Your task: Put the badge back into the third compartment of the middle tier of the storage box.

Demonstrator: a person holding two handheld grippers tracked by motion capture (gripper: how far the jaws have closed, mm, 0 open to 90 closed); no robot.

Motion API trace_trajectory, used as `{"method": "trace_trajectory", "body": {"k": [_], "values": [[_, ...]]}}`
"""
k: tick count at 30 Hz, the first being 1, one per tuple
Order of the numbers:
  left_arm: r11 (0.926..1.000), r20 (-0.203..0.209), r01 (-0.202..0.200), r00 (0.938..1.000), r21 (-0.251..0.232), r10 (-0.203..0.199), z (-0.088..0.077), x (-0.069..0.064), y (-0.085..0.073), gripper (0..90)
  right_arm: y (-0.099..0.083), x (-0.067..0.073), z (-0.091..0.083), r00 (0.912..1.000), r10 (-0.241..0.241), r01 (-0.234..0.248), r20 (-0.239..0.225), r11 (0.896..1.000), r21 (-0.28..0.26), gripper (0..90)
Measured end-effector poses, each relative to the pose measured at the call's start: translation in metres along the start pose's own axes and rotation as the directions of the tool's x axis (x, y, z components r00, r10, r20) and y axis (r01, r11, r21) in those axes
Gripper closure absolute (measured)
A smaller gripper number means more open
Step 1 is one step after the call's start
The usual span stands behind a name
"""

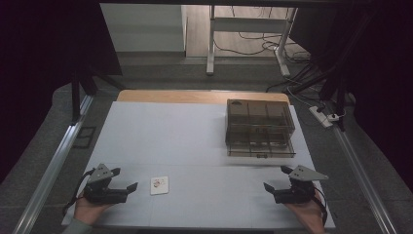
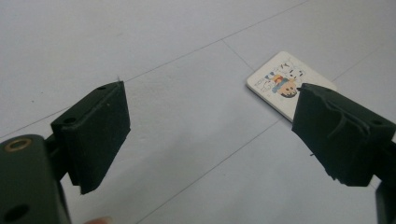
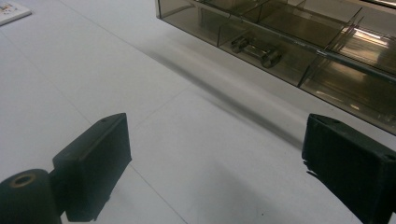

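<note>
Your left gripper (image 1: pixel 127 179) and right gripper (image 1: pixel 273 179) both have jaws wide apart, nothing between them. The card (image 1: pixel 159 185) lies flat on the white table (image 1: pixel 195 141), just right of your left gripper. The left gripper view shows its printed face (image 2: pixel 280 84), too small to read, near corner hidden behind a jaw. The right gripper view shows the smoked drawer box (image 3: pixel 299 32) and its handle (image 3: pixel 256 49), cut off at top.

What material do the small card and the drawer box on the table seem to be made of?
The card looks like matte white cardboard or thin plastic: flat, with a visible edge thickness and a printed colour picture. The drawer box appears to be smoke-tinted transparent plastic: its dividers show through the glossy walls. Its small handle looks metallic, shiny.
</note>
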State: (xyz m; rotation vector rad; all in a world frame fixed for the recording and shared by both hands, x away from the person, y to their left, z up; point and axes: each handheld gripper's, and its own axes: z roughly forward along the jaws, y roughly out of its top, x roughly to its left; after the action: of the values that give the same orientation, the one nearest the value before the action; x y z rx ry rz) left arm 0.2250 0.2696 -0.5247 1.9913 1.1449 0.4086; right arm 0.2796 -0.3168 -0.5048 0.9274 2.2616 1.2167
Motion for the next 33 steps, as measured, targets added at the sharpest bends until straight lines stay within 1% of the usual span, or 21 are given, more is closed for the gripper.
{"method": "trace_trajectory", "body": {"k": [4, 6, 11, 16, 20, 28, 31, 33], "values": [[1.0, 0.002, -0.001, 1.0, 0.003, 0.001, 0.001, 0.0007, 0.0005, 11.1, -0.0019, -0.0016, -0.0013, 1.0, 0.01, -0.01, 0.0, 1.0, -0.004, 7.8], [1.0, 0.0, -0.002, 1.0, 0.005, 0.002, 0.0013, 0.0005, 0.0003, 11.1, -0.002, -0.0017, -0.0011, 0.9999, 0.008, -0.008, 0.006, 1.0, 0.004, 7.8], [1.0, -0.001, -0.003, 1.0, 0.004, 0.003, 0.0007, 0.0004, 0.0001, 11.1, -0.0022, -0.0012, 0.0006, 0.9999, 0.009, -0.009, 0.004, 1.0, 0.011, 7.8], [1.0, 0.001, -0.002, 1.0, 0.004, 0.002, 0.0006, 0.0007, 0.0002, 11.1, -0.0024, -0.0013, 0.0005, 0.9999, 0.012, -0.012, 0.0, 1.0, 0.01, 7.9], [1.0, 0.002, -0.001, 1.0, 0.004, 0.001, 0.0008, 0.0005, 0.0003, 11.1, -0.0024, -0.0007, 0.0013, 0.9999, 0.009, -0.009, -0.008, 1.0, 0.011, 7.8], [1.0, 0.006, 0.001, 1.0, 0.003, -0.001, 0.0004, 0.0006, 0.0004, 11.1, -0.0021, 0.0, 0.0018, 1.0, 0.002, -0.002, -0.009, 1.0, 0.019, 7.9], [1.0, 0.007, 0.003, 1.0, 0.0, -0.003, 0.0003, 0.0008, 0.0006, 11.1, -0.0014, 0.0007, 0.0015, 0.9999, 0.004, -0.004, -0.013, 1.0, 0.01, 8.1], [1.0, 0.008, 0.005, 1.0, 0.0, -0.005, 0.0002, 0.0009, 0.0007, 11.2, -0.0005, 0.002, 0.0007, 0.9999, -0.003, 0.003, -0.016, 1.0, 0.002, 8.1]]}}
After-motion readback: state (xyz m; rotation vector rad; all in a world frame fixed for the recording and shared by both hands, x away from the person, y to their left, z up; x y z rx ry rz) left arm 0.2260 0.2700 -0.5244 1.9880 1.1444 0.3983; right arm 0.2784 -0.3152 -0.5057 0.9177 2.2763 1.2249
